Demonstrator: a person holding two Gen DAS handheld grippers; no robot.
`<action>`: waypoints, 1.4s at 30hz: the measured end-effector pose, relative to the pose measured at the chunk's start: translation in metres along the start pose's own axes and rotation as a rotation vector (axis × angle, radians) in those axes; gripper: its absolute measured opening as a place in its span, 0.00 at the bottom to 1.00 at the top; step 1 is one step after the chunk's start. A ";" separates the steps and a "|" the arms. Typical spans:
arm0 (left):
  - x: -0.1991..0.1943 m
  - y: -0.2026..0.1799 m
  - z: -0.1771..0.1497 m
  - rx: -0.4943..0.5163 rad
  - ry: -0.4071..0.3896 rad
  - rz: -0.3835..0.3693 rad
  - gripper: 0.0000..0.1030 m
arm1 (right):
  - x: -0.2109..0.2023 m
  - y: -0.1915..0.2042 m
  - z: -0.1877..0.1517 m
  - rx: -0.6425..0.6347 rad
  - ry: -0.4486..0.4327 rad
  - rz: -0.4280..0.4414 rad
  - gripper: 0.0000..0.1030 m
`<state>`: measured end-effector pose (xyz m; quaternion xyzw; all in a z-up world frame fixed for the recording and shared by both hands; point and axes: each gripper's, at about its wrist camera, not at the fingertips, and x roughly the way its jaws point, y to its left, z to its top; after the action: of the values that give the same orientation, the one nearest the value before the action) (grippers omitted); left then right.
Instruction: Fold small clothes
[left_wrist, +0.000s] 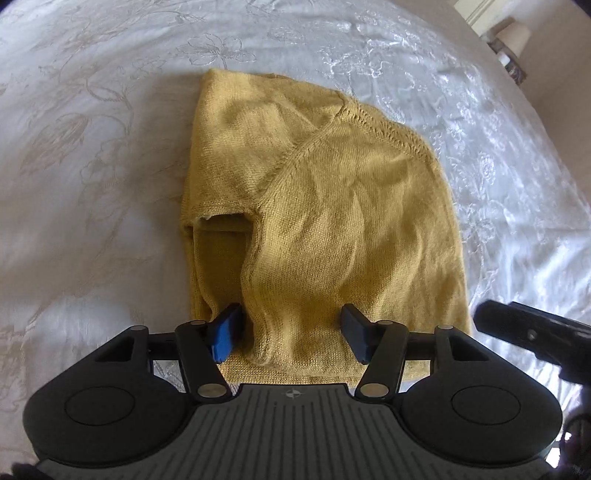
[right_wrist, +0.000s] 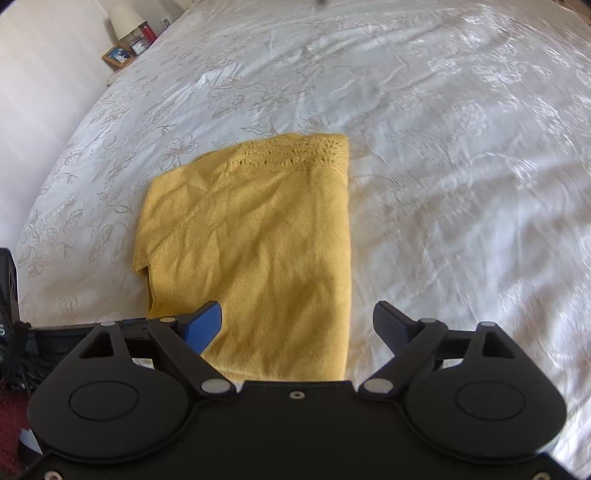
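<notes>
Garment: yellow knit top (left_wrist: 317, 206) lies partly folded on the white embroidered bedspread (left_wrist: 92, 147); in the left wrist view it fills the centre, its lace-stitch band towards 1 o'clock.
Fold state: one side is laid over the body, a sleeve opening gaping at 9 o'clock of the garment; a raised ridge of knit runs down towards 6 o'clock.
Left gripper (left_wrist: 291, 330): jaws stand apart, blue pads either side of that ridge at the near hem; the pads do not seem to press on it (nothing gripped, as far as I can judge).
Right gripper (right_wrist: 295, 326): jaws wide, empty; the left pad sits over the near hem, the right pad over bare bedspread, so the garment's straight right edge runs between them.
Surroundings: bedside lamp (right_wrist: 123, 20) and framed photo (right_wrist: 118, 55) at 10 o'clock in the right wrist view, well apart from the work.
Step in hand: judged to be between folds, both grippers free above the near hem.
Next move: probably close on the two near corners and carry the hem towards 12 o'clock; calls for catching all layers, or the folded-in side slips out.
</notes>
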<state>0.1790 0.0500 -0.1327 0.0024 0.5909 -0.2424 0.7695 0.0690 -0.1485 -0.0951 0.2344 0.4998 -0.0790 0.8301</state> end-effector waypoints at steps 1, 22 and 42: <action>0.001 -0.003 0.001 0.013 0.004 0.015 0.53 | -0.002 -0.001 -0.003 0.007 0.001 -0.005 0.88; -0.025 -0.013 -0.009 0.030 -0.125 0.157 0.04 | -0.013 -0.012 -0.031 0.002 0.055 0.013 0.92; -0.058 -0.018 0.001 0.059 -0.233 0.181 0.52 | 0.018 -0.037 0.044 -0.016 0.062 0.103 0.98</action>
<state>0.1622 0.0555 -0.0743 0.0502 0.4876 -0.1878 0.8512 0.0993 -0.1994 -0.1047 0.2553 0.5131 -0.0249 0.8191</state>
